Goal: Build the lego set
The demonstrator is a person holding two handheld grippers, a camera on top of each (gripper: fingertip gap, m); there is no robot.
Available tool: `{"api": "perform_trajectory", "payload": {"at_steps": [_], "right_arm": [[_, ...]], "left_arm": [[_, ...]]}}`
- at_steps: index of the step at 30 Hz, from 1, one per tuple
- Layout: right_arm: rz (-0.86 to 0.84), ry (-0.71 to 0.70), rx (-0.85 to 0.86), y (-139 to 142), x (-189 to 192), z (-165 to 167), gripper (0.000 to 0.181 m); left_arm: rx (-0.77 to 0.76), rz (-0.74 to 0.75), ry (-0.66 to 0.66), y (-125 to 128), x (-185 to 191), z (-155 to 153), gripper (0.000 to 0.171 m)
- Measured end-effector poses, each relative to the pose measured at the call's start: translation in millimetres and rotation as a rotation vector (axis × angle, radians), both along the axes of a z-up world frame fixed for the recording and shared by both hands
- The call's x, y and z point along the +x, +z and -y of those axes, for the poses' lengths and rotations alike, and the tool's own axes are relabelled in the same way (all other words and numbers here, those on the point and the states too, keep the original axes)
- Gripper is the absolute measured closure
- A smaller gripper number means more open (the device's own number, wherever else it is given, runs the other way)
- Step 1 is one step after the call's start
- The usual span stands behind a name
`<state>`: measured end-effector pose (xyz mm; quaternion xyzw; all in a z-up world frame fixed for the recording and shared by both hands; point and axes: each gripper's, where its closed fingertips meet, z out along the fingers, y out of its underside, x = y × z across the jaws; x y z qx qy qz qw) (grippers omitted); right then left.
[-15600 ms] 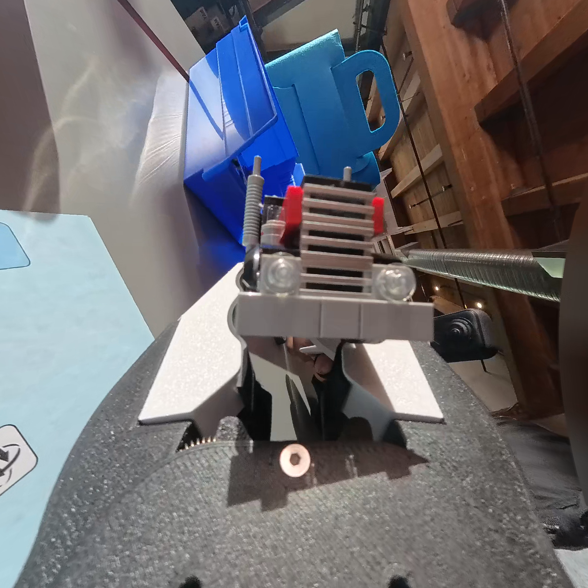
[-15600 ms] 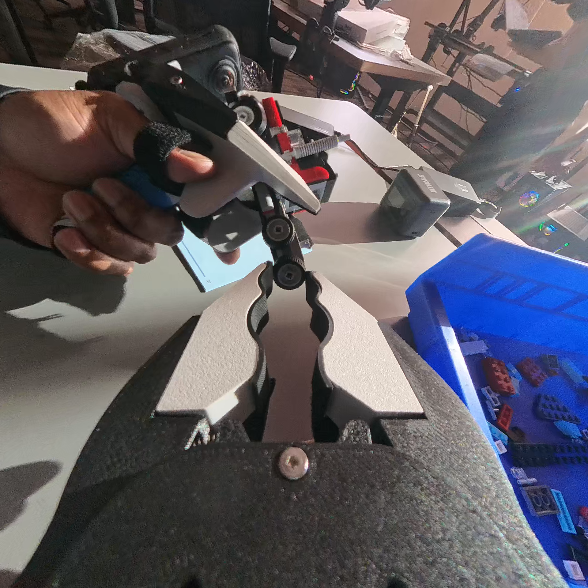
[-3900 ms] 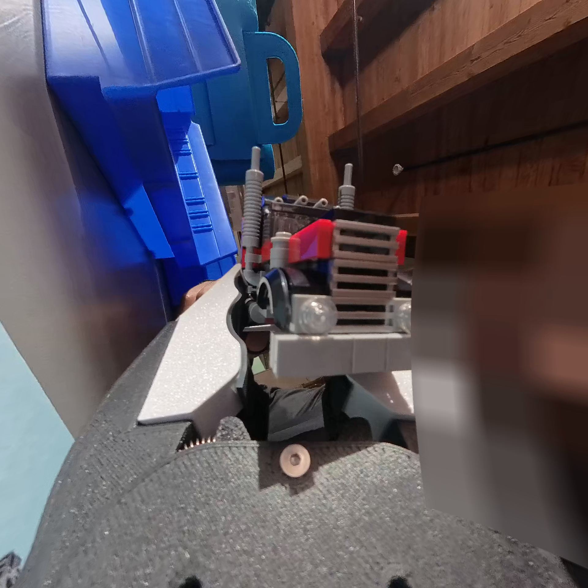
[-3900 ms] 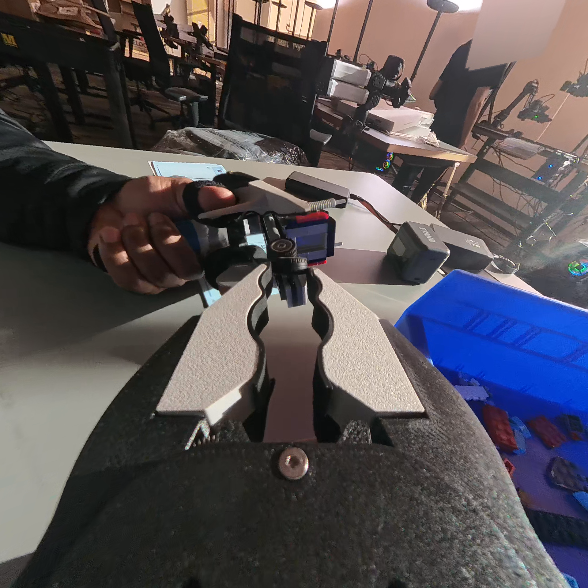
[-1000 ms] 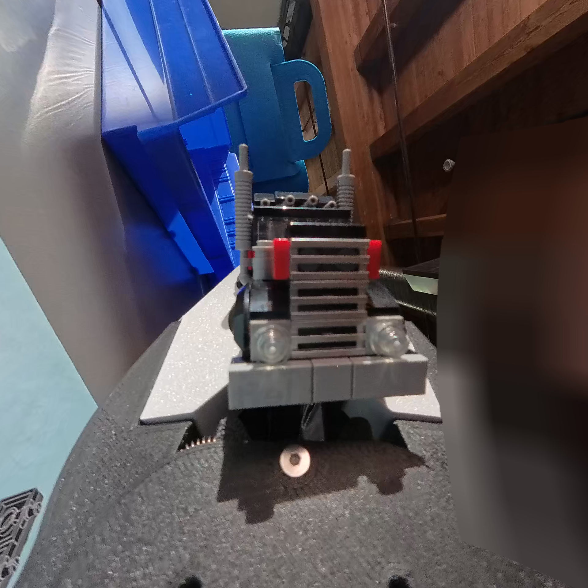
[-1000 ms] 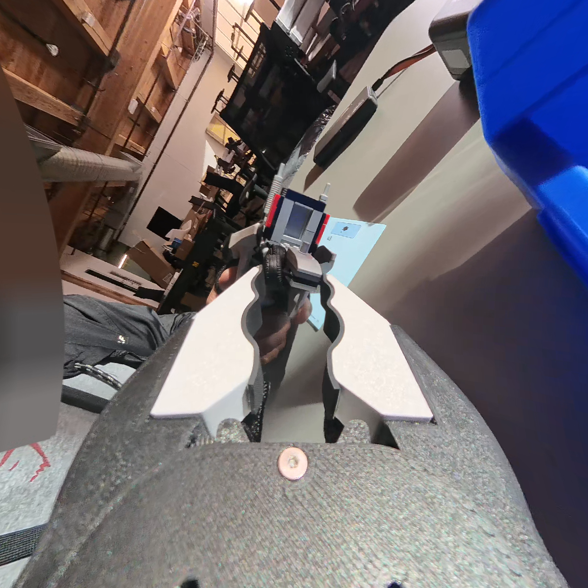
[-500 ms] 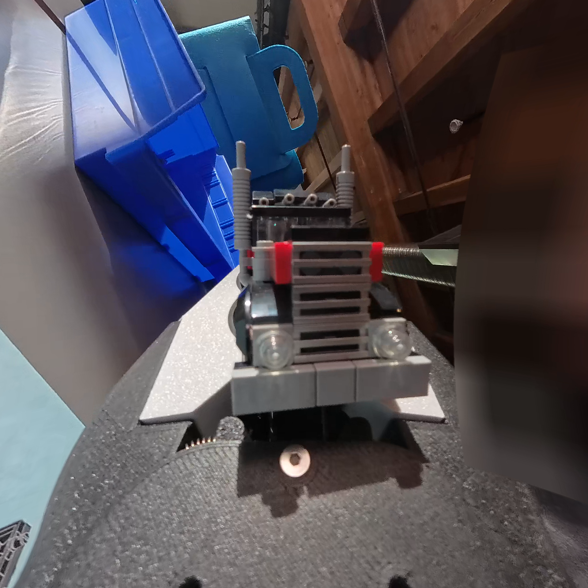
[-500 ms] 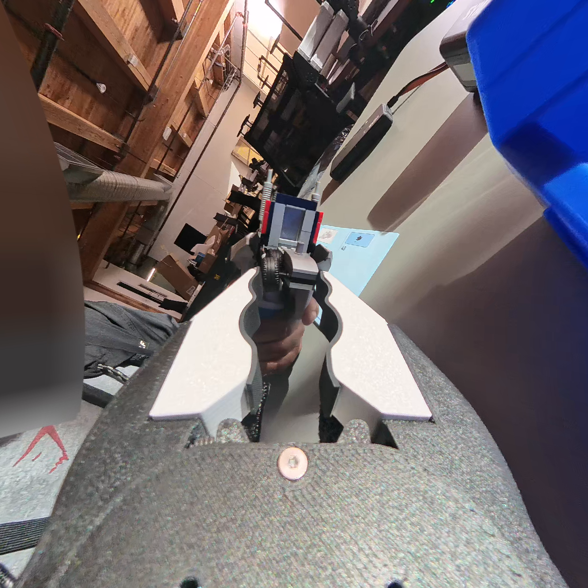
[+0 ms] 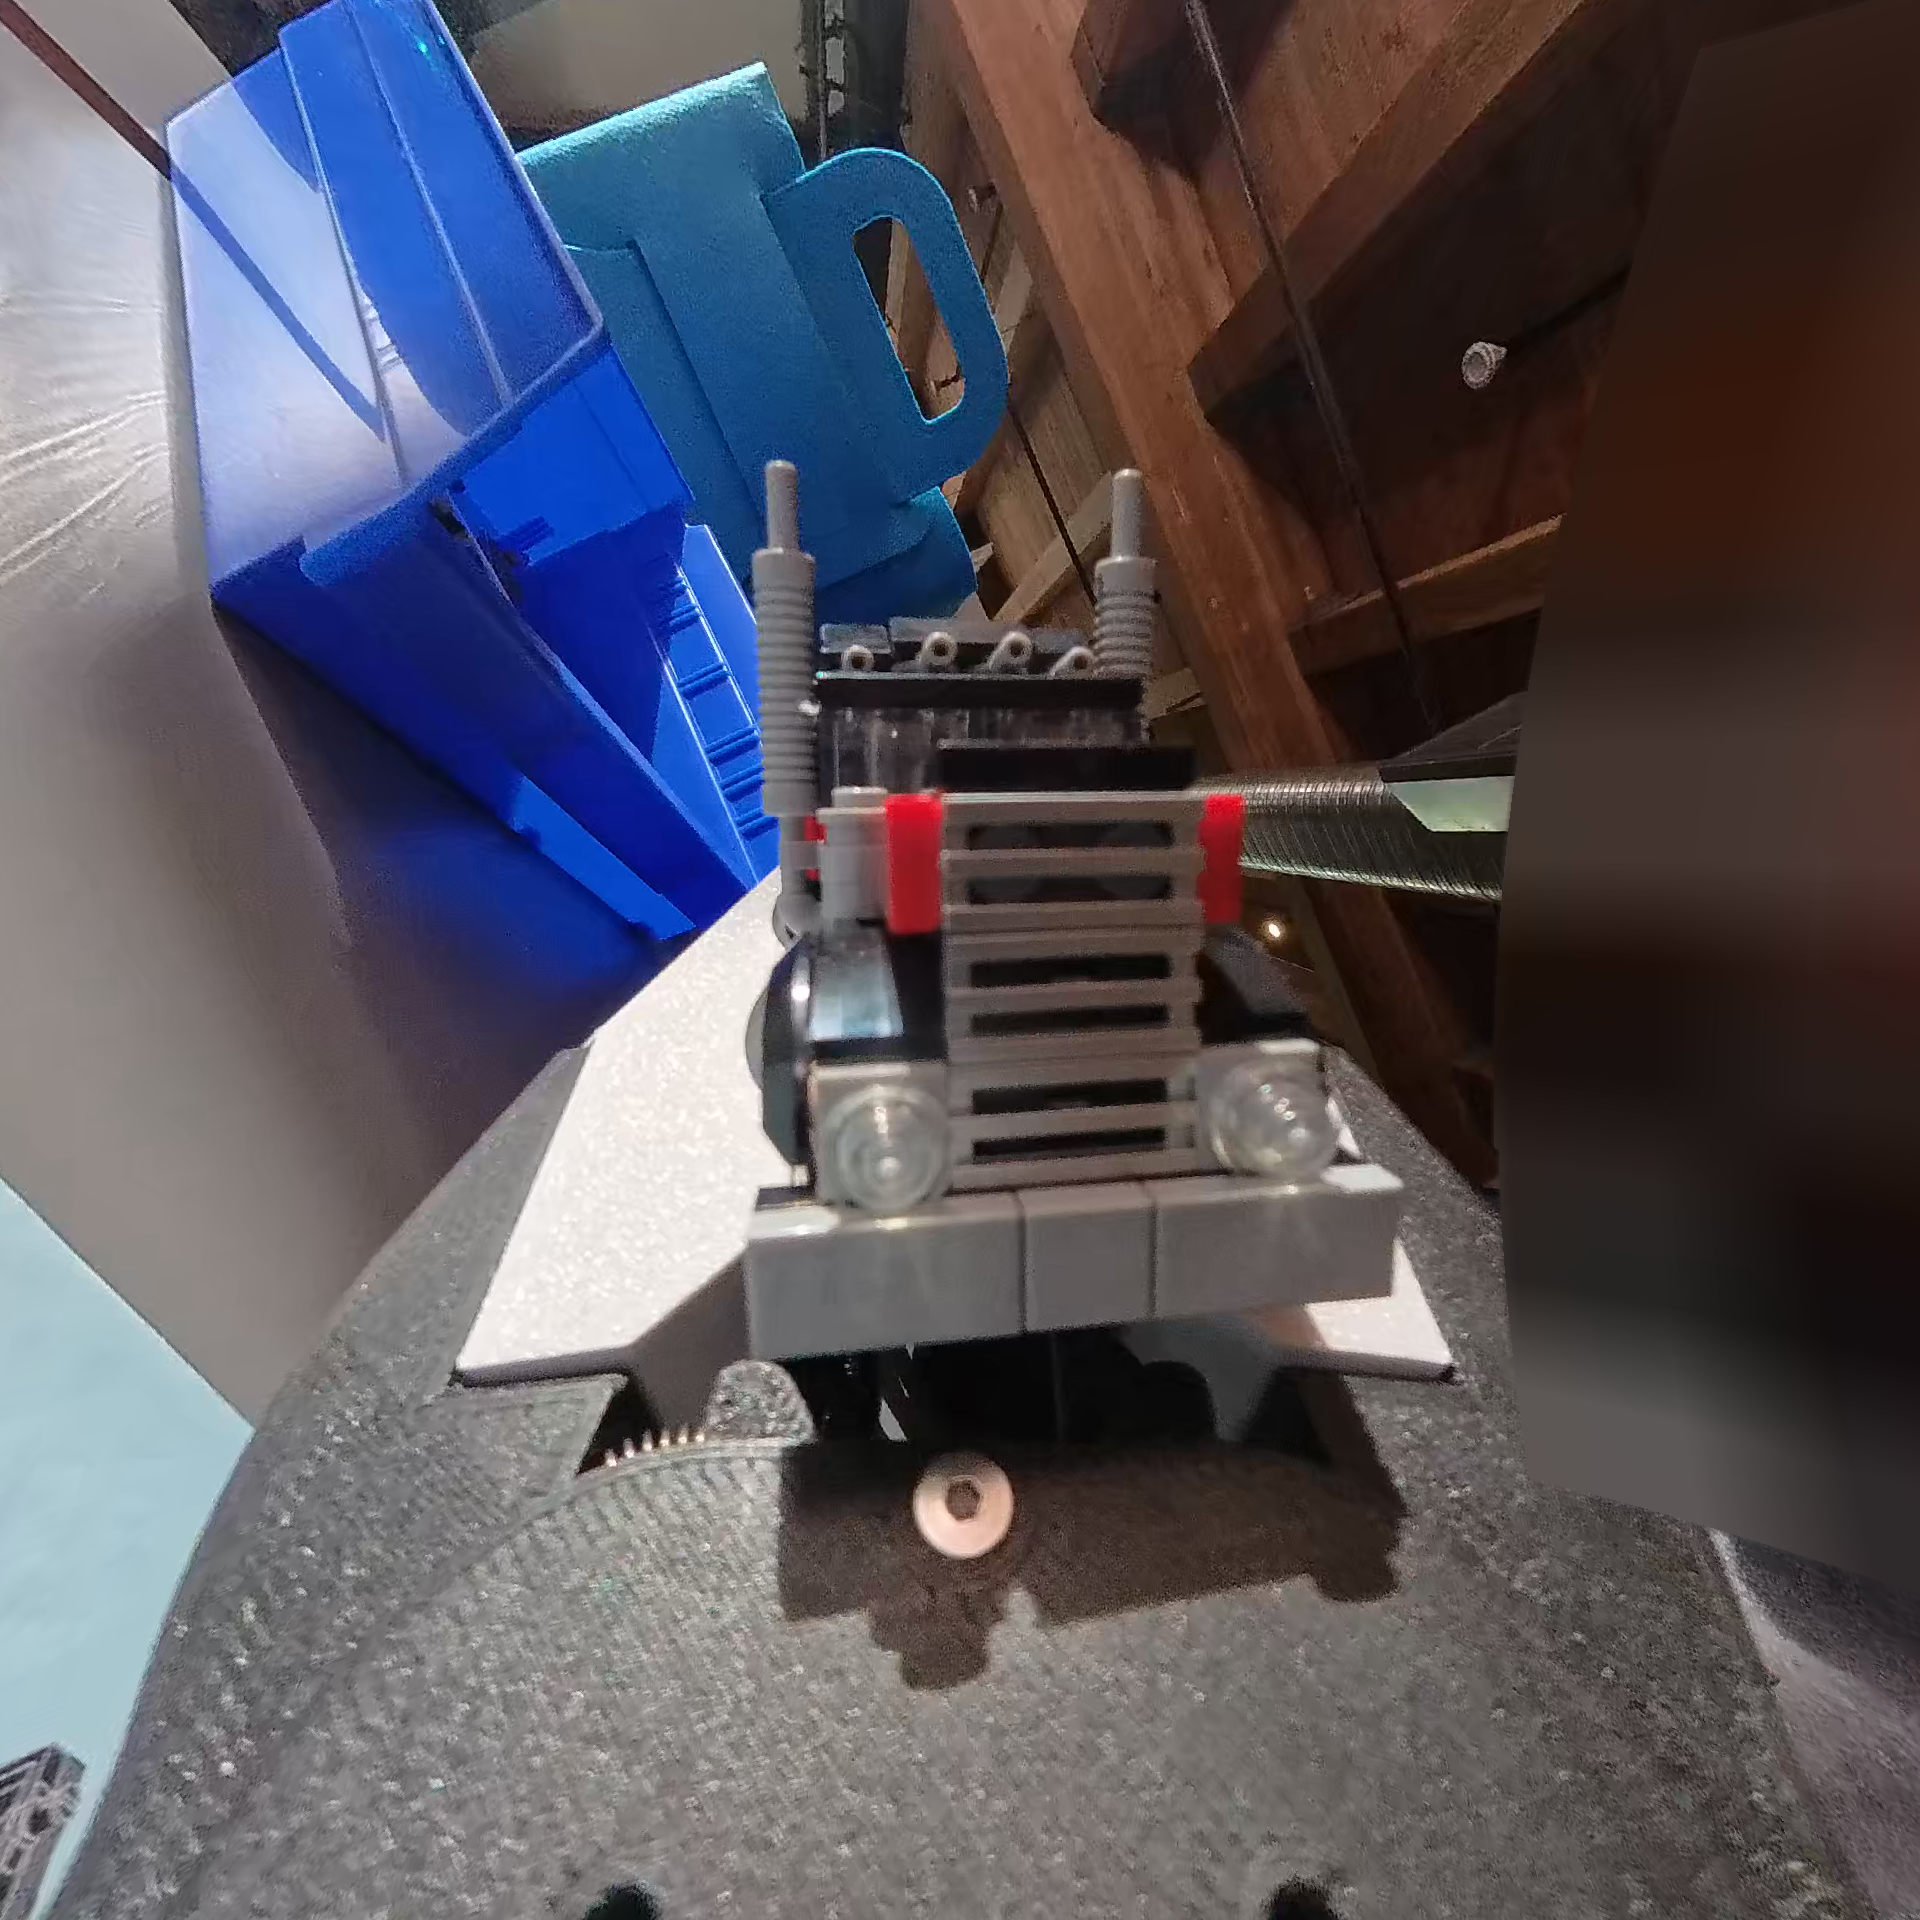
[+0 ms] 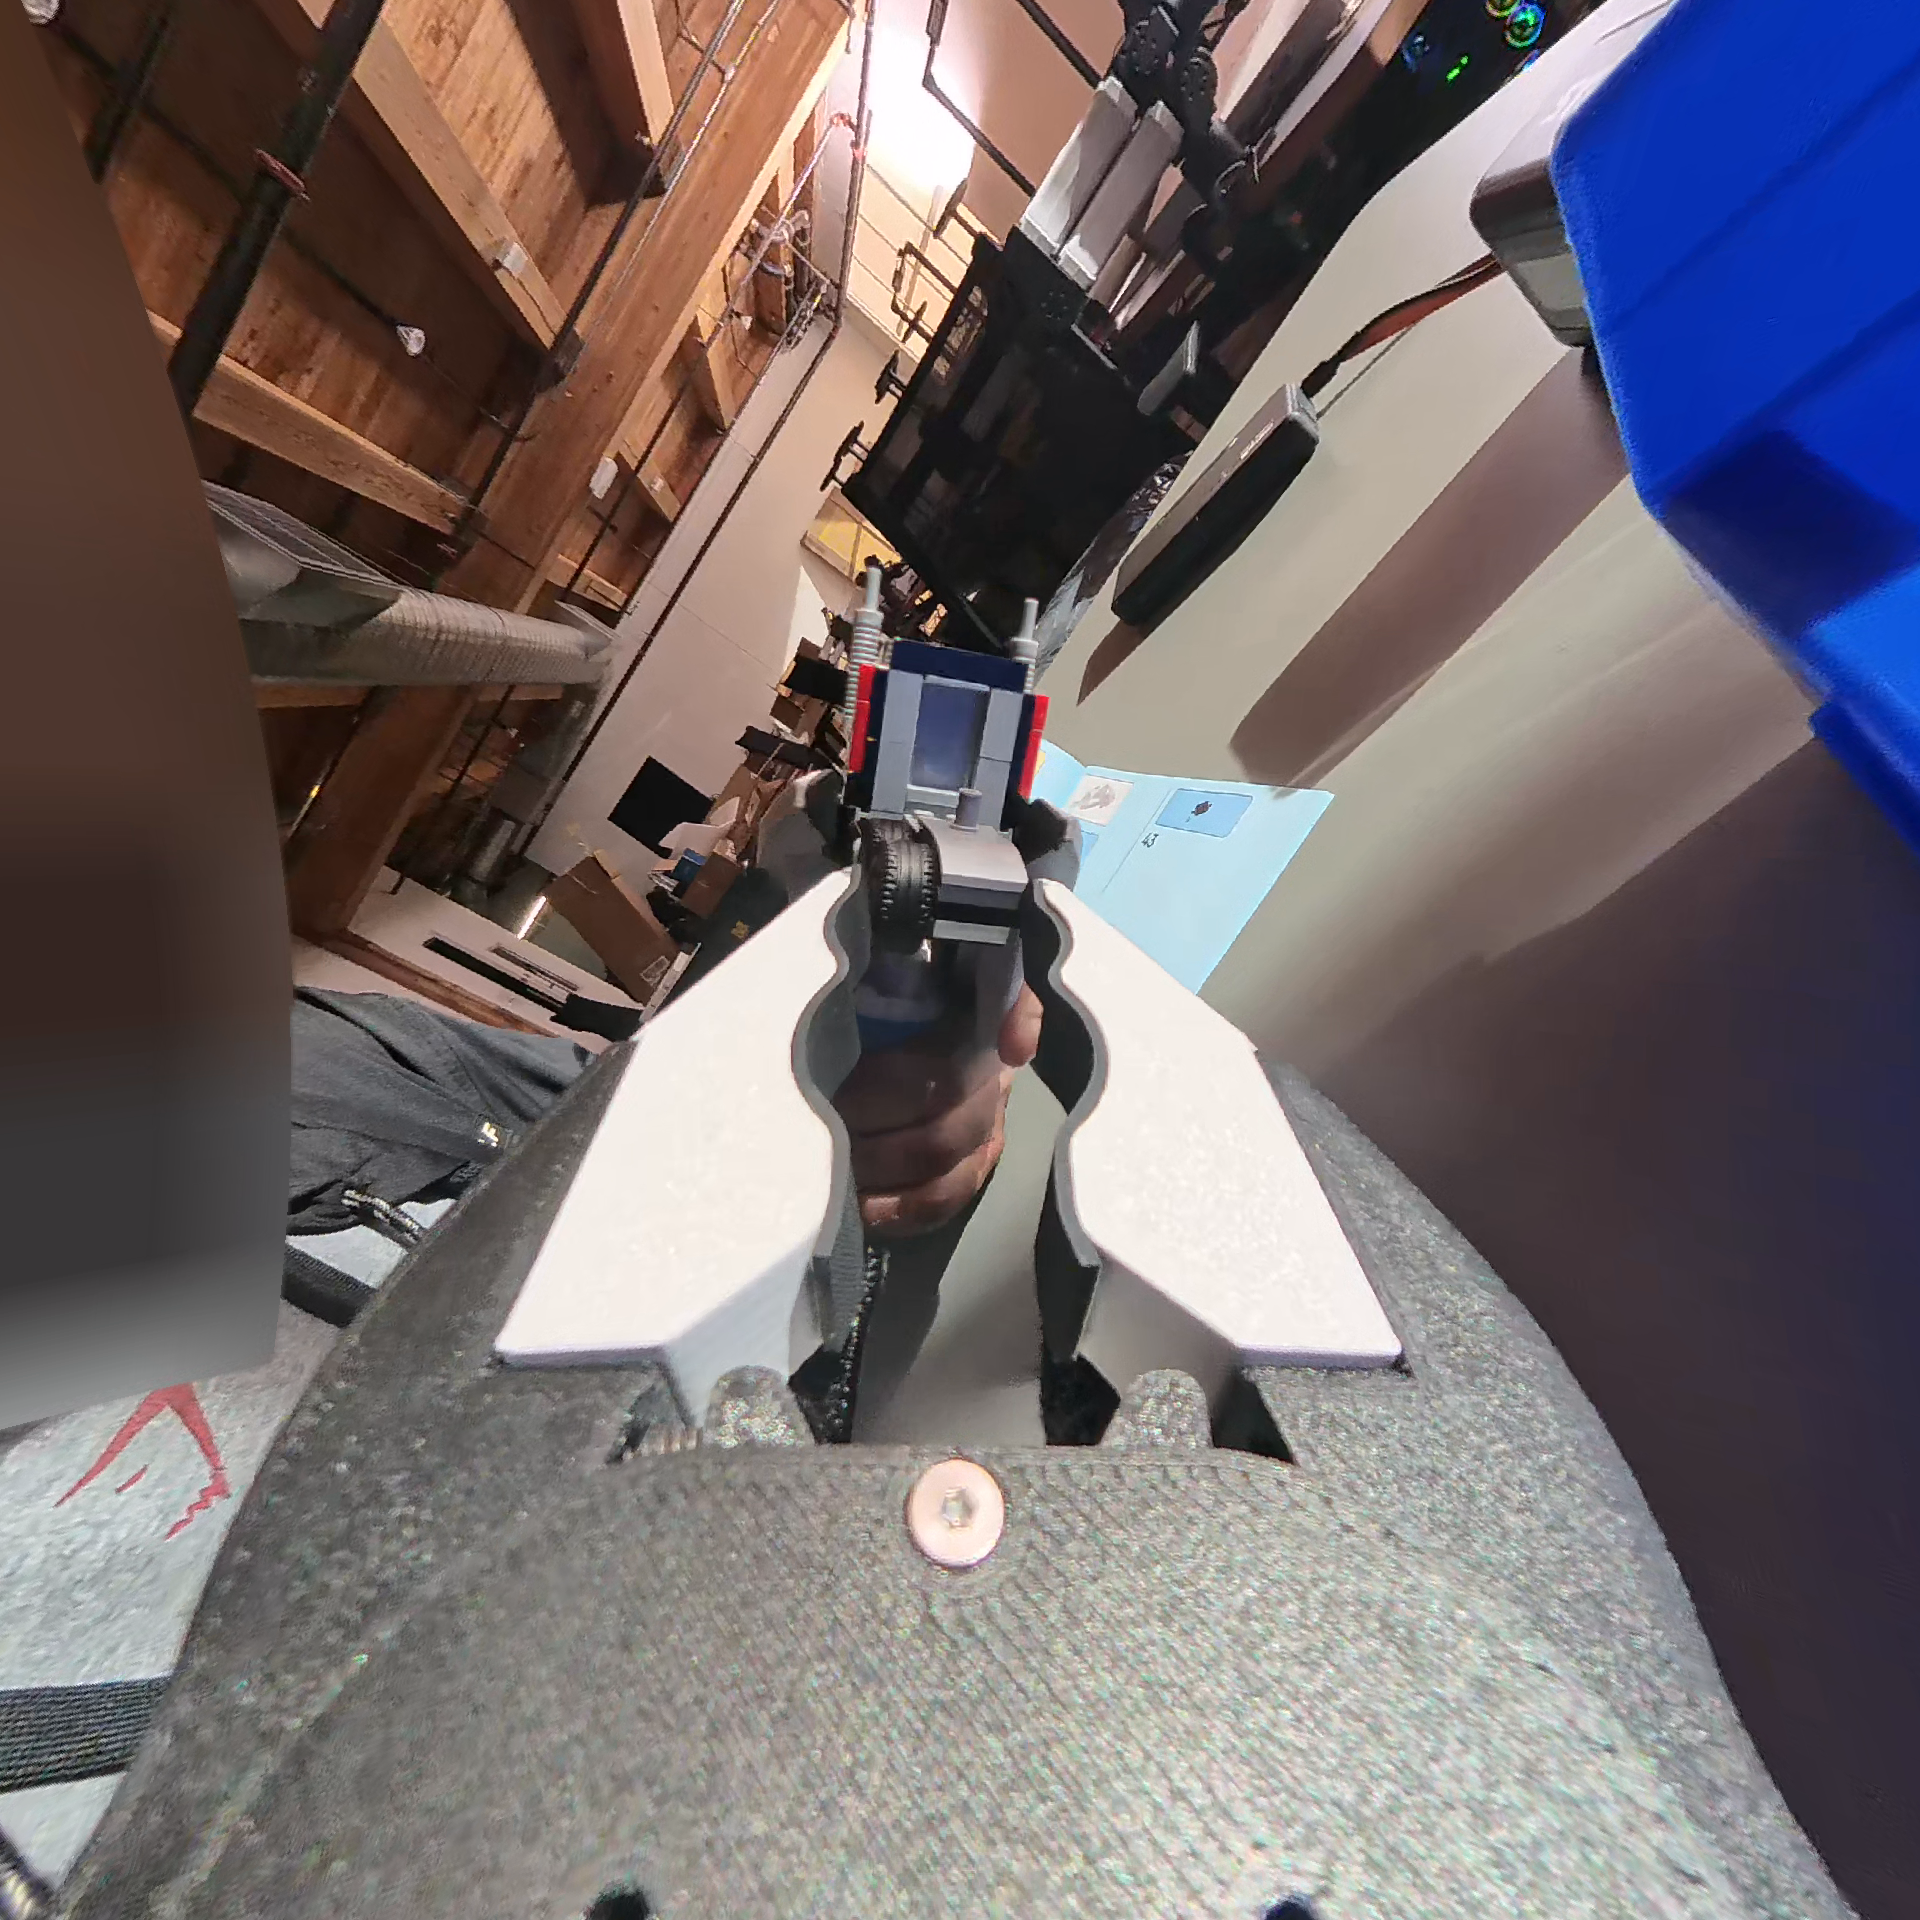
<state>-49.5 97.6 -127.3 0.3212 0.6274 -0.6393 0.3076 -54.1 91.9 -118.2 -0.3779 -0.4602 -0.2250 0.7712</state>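
My left gripper (image 9: 1070,1340) clamps the grey-black brick truck with red corners (image 9: 1049,935); my right gripper (image 10: 940,914), jaws narrow, closes around its rear wheel end (image 10: 902,883); next, I think, pressing the wheel home squarely.

A pale grey worktop (image 10: 1455,665) is seen tilted in both views. On it a blue bin (image 9: 436,582) is set, with a teal felt bag (image 9: 748,312) just behind it. A light blue booklet (image 10: 1195,873) lies flat on the worktop, apart from the bin. Farther off, a slim black box (image 10: 1216,530) with a cable and a dark grey box (image 10: 1527,249) beside the bin are carried by the same worktop.
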Motion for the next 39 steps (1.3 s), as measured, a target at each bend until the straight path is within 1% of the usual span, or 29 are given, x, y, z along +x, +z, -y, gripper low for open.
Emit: {"api": "perform_trajectory", "payload": {"at_steps": [2, 5, 6, 8, 11, 17, 22, 26, 28, 32, 34, 36, 39], "right_arm": [[-0.018, 0.001, 0.017, -0.1, -1.0, 0.2, 0.15], [-0.133, -0.027, 0.087, 1.8, -4.1, -1.8, 0.128], [-0.177, -0.037, 0.107, 3.5, -5.4, -3.1, 0.126], [-0.292, -0.066, 0.159, 4.8, -8.7, -5.7, 0.126], [-0.514, -0.093, 0.255, 4.0, -9.1, -5.4, 0.127], [-0.751, -0.086, 0.385, 1.9, 1.8, 0.3, 0.129], [-0.987, -0.12, 0.481, 0.5, -0.6, 0.6, 0.13], [-1.127, -0.083, 0.458, 3.6, 12.5, 9.2, 0.127], [-1.155, -0.067, 0.394, 14.2, 22.9, 12.7, 0.126], [-1.065, -0.12, 0.312, 38.7, 25.2, 15.6, 0.127], [-1.057, -0.144, 0.281, 48.3, 28.4, 18.7, 0.127], [-1.089, -0.137, 0.293, 49.7, 34.3, 26.0, 0.127], [-1.133, -0.114, 0.316, 47.9, 44.1, 38.8, 0.127]], "left_arm": [[0.0, 0.014, 0.001, -0.9, -1.3, 1.0, 0.116], [-0.014, 0.047, 0.028, -5.2, -5.6, 6.7, 0.116], [-0.011, 0.052, 0.034, -5.3, -6.8, 9.3, 0.116], [-0.021, 0.066, 0.05, -6.4, -9.5, 14.1, 0.116], [-0.076, 0.066, 0.061, -8.4, -10.3, 16.5, 0.116], [-0.128, 0.067, 0.04, -10.5, -9.2, 16.7, 0.115], [-0.289, 0.042, 0.025, -17.5, -6.0, 11.6, 0.115], [-0.443, 0.017, 0.027, -25.5, -2.2, 6.8, 0.116], [-0.533, -0.016, 0.041, -29.1, -1.4, 6.1, 0.117], [-0.768, -0.124, 0.103, -33.3, -1.9, 8.3, 0.117], [-0.878, -0.165, 0.132, -35.4, -2.5, 10.4, 0.116], [-0.958, -0.201, 0.132, -37.6, -1.2, 8.9, 0.117], [-1.042, -0.217, 0.081, -47.3, 4.6, 1.3, 0.117]]}}
